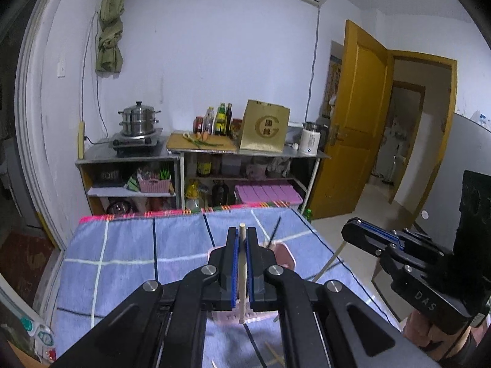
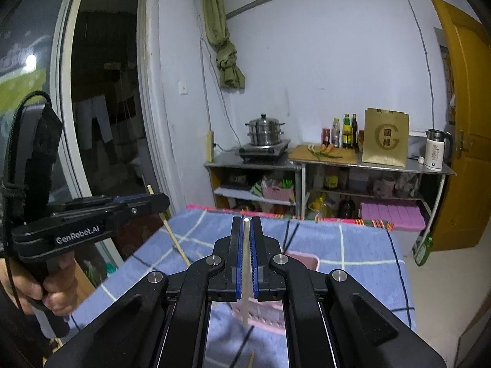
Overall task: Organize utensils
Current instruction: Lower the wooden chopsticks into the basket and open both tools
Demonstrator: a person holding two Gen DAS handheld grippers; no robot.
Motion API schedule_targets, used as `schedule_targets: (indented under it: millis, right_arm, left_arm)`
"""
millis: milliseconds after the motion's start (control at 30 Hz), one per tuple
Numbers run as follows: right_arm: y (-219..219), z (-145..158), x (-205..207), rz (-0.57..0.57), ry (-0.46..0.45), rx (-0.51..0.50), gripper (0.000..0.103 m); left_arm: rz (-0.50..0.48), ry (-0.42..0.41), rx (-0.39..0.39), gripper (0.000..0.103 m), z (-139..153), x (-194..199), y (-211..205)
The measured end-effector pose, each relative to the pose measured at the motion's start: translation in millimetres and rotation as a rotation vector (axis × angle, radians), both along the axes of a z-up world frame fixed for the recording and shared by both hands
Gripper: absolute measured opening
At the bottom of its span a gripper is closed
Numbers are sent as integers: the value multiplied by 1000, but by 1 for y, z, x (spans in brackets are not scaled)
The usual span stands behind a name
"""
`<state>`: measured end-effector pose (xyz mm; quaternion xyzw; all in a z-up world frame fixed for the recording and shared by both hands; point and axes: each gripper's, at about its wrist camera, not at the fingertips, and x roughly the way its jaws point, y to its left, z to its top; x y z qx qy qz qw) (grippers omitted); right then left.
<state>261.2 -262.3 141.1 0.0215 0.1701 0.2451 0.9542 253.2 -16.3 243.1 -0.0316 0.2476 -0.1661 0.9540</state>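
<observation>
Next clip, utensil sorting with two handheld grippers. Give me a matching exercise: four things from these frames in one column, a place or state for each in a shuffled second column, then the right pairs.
Things
1. left gripper
2. pink basket
3. steamer pot
4. gold box

Places or states
A. on the stove, far counter
B. shut on a light wooden chopstick
C. leaning against the wall beside the bottles
D. on the blue checked cloth, under the grippers

Pairs: 1-B, 2-D, 3-A, 4-C

Both grippers (image 1: 242,236) (image 2: 245,227) are showing black linkages, silver screws, blue pads; white "GenRobot.AI" and "DAS" markings.
</observation>
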Motion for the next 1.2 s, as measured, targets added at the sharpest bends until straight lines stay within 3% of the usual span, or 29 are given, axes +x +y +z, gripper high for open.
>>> schedule_targets:
  millis: [267,633,1200]
  right_arm:
    - [7,3,28,-7,-12,22,4]
    - [15,-29,58,-7,30,19,4]
    - [15,-70,66,-3,130,-6,4]
  left_arm:
    - [10,-13,1,4,-2,35,-4]
    - [4,7,24,4,-37,68,-7]
    - [3,105,36,4,-89,78,-7]
